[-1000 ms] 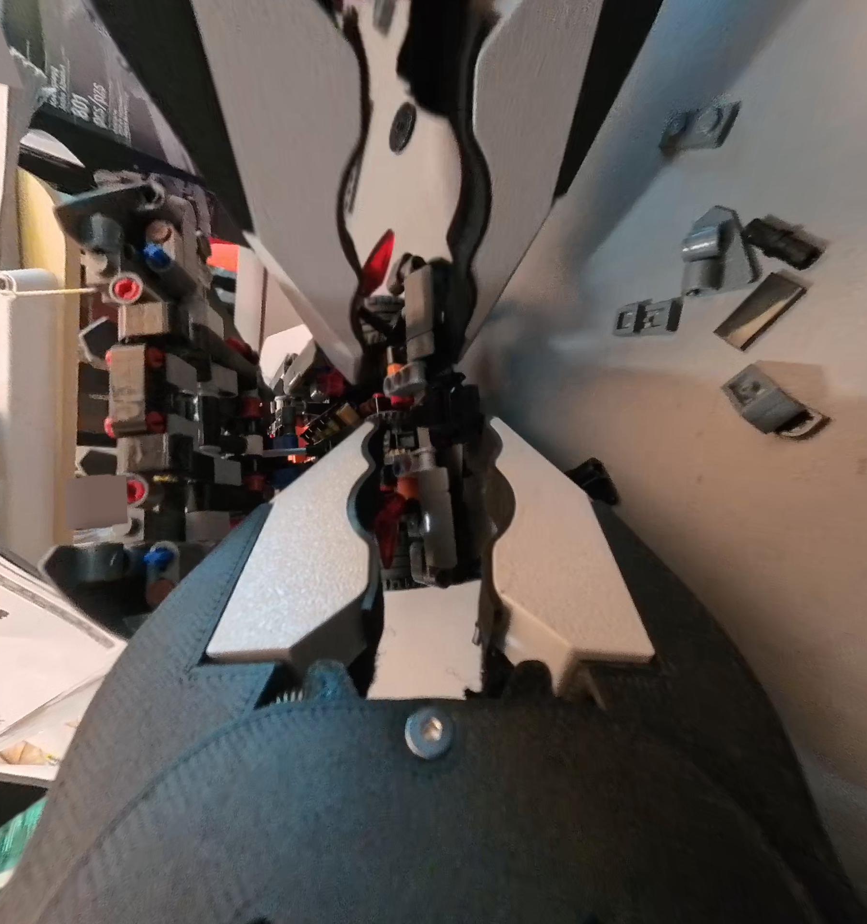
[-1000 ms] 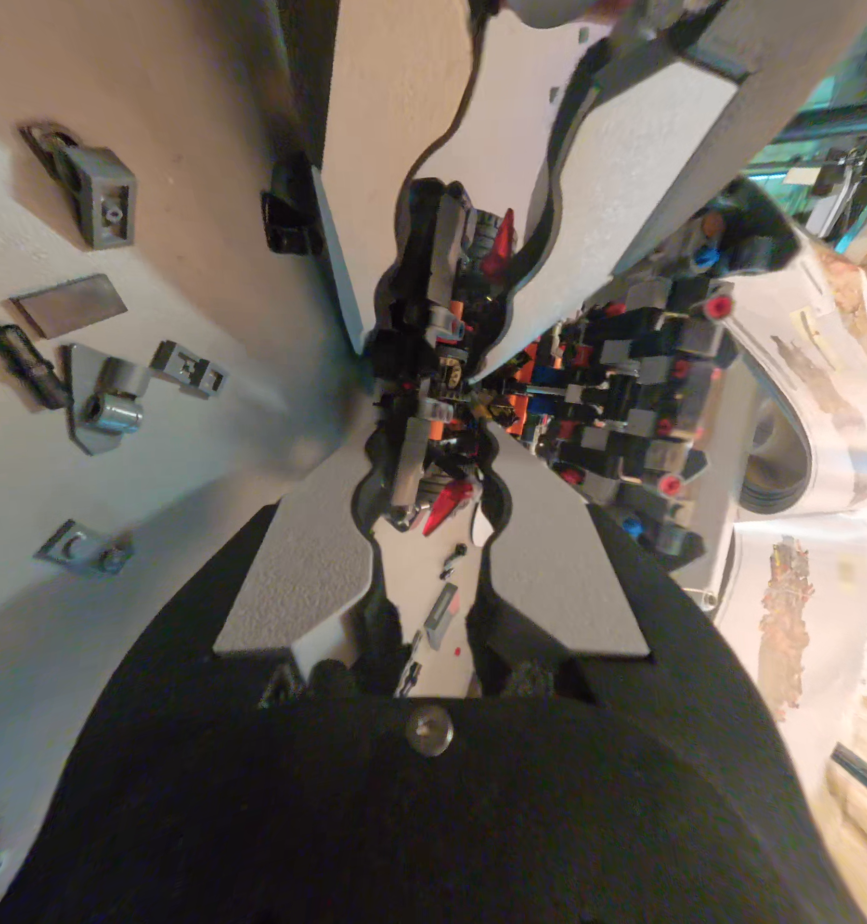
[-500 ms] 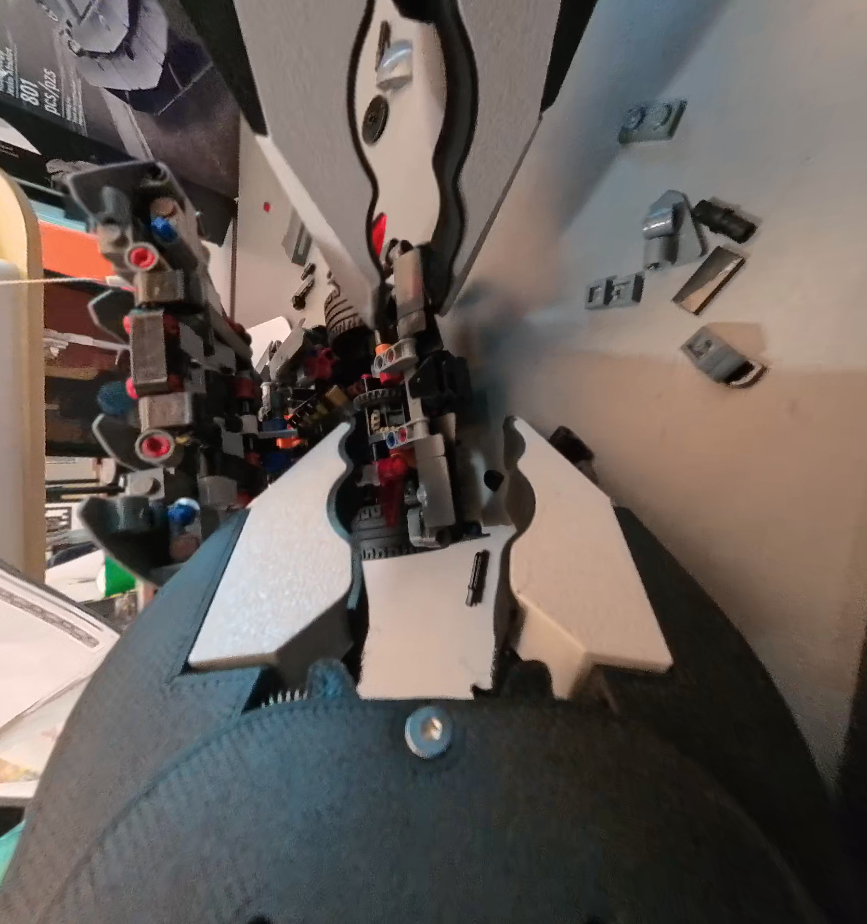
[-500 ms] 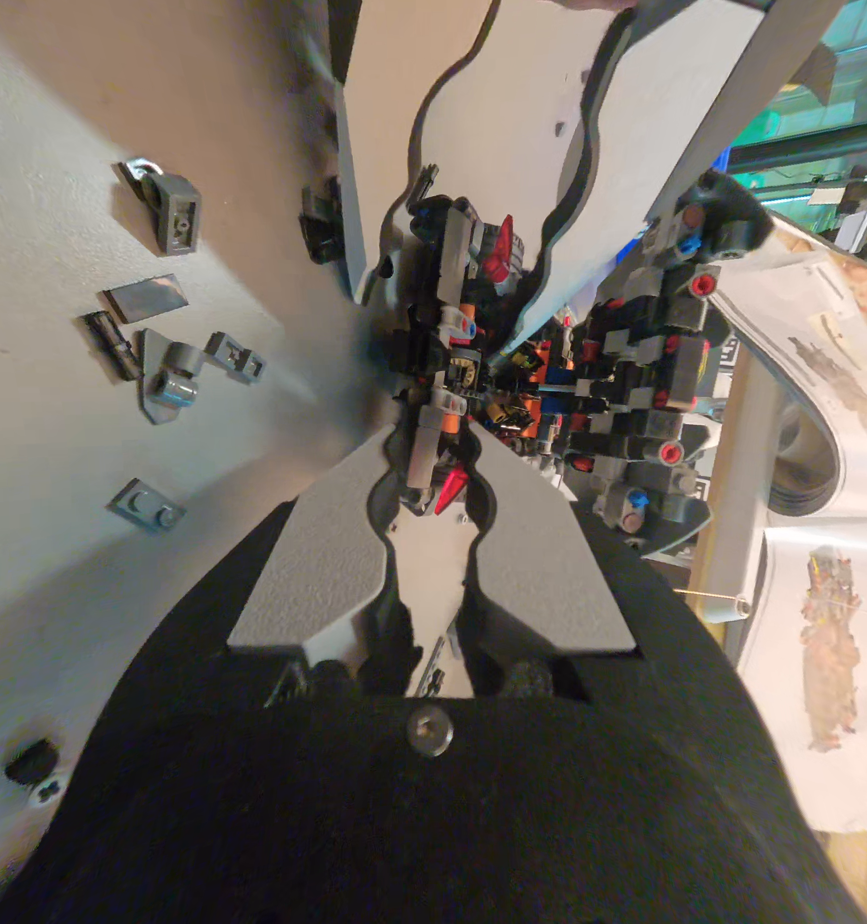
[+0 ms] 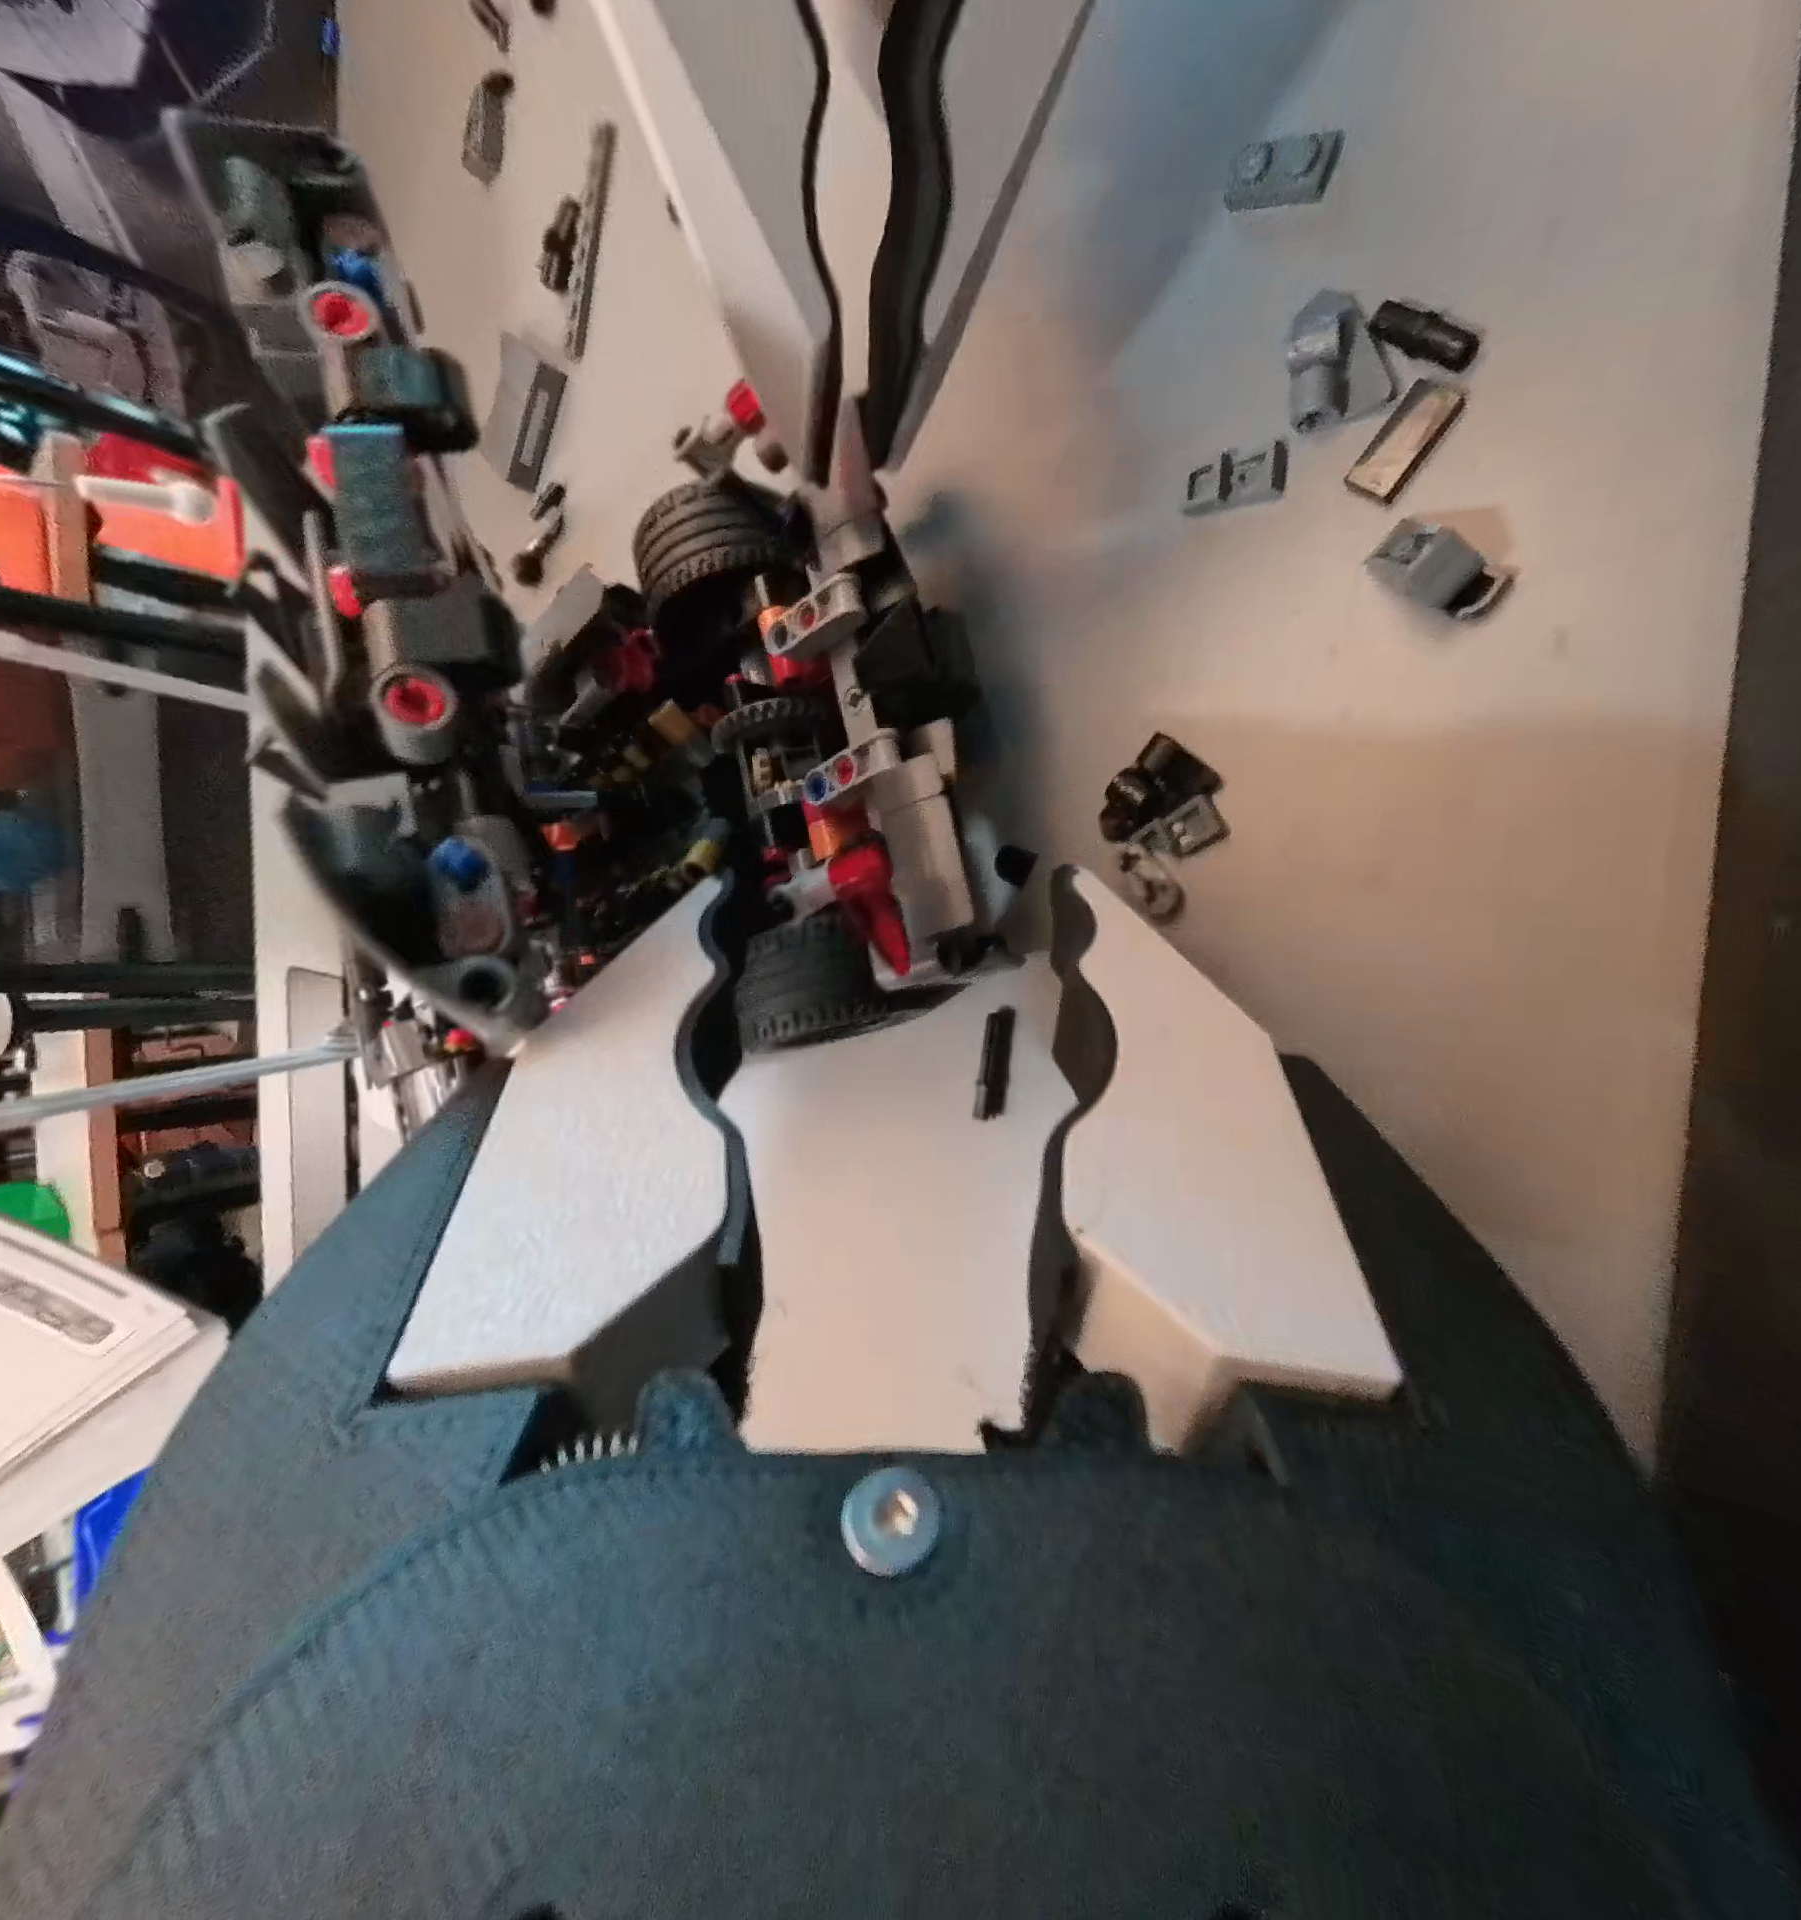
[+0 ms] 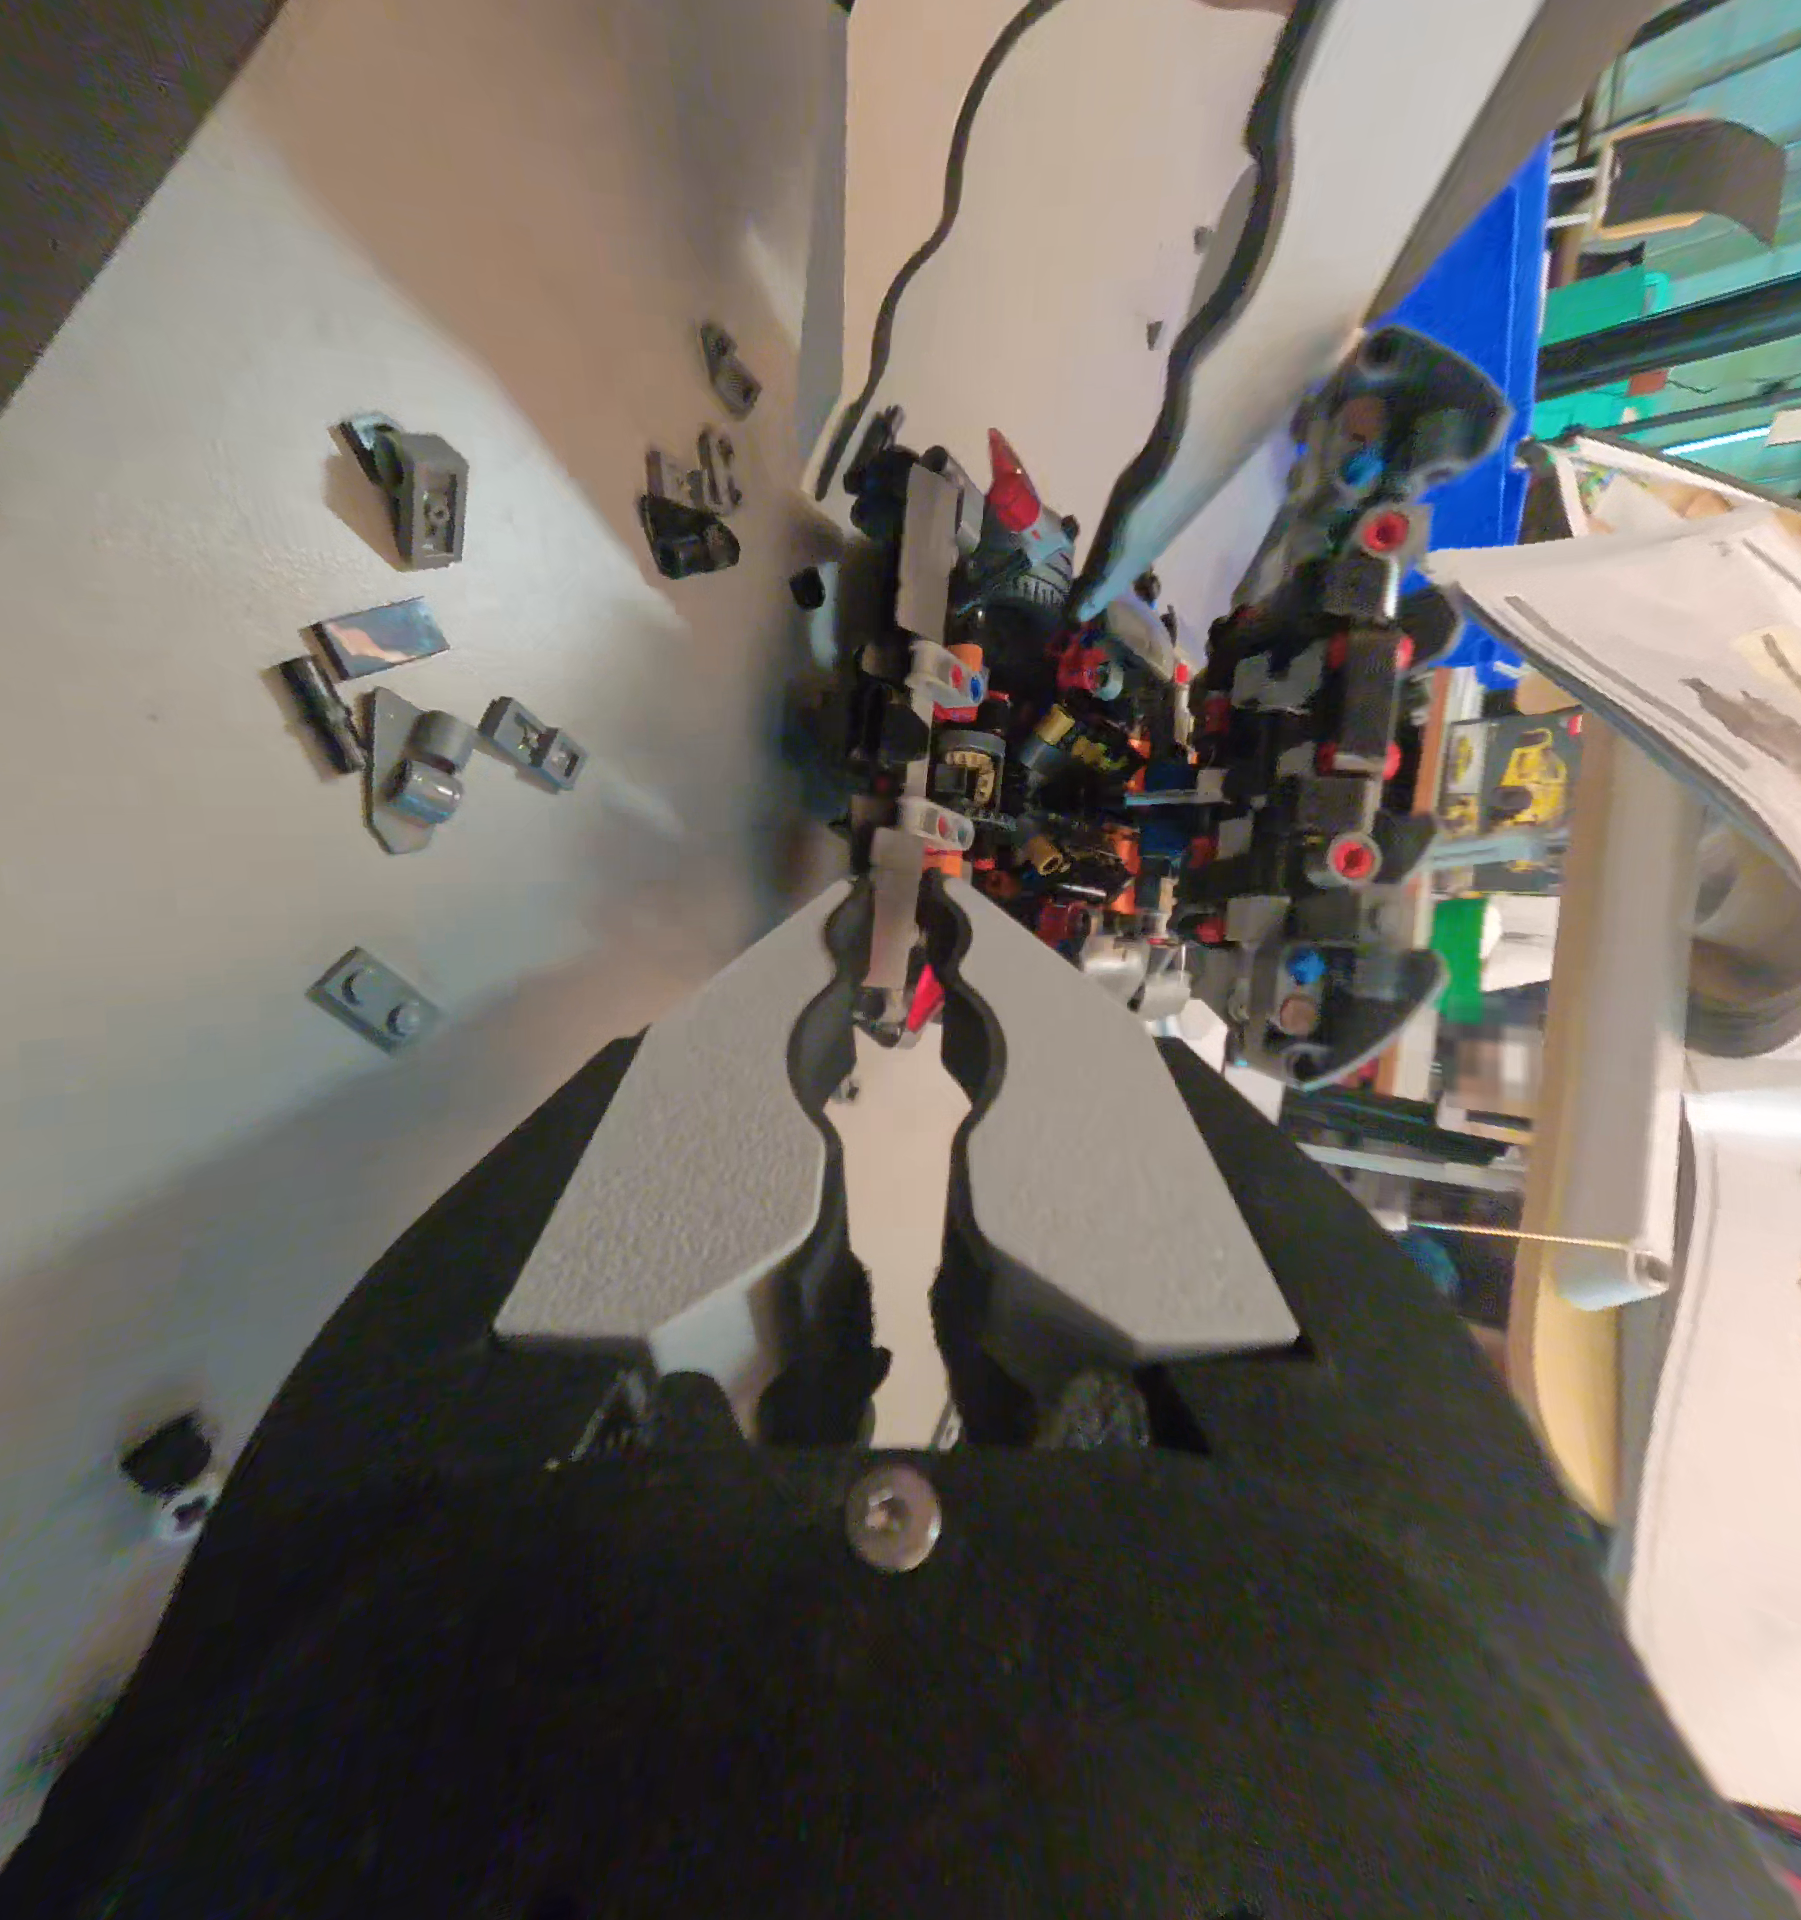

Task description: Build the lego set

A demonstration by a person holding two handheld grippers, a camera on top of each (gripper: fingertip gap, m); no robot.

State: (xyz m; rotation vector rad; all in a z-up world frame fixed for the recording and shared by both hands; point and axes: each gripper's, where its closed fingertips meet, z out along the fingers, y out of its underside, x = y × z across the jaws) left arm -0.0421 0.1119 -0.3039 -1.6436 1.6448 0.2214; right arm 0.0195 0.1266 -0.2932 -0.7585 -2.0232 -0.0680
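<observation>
The white counter (image 5: 1498, 831) is bounded by a dark edge well beyond the outer side of the left gripper (image 5: 885, 914); bare counter lies between that edge and the fingers, broken only by loose grey and black lego pieces (image 5: 1332, 364). The left fingers (image 5: 1166, 1039) are spread apart and released, gripping nothing; a small black pin (image 5: 991, 1060) is seen on the counter between them. The black, grey and red lego vehicle model (image 5: 844, 727) lies just ahead of their tips, one tyre reaching in between the tips. In the right wrist view, the right gripper (image 6: 898, 935) is clenched on the model's long grey beam (image 6: 891, 925), which is pinched between the finger tips. The rest of the model (image 6: 1031, 748) extends ahead. Scattered grey plates (image 6: 376, 997) are left beside the left-hand finger, with open counter around them.
</observation>
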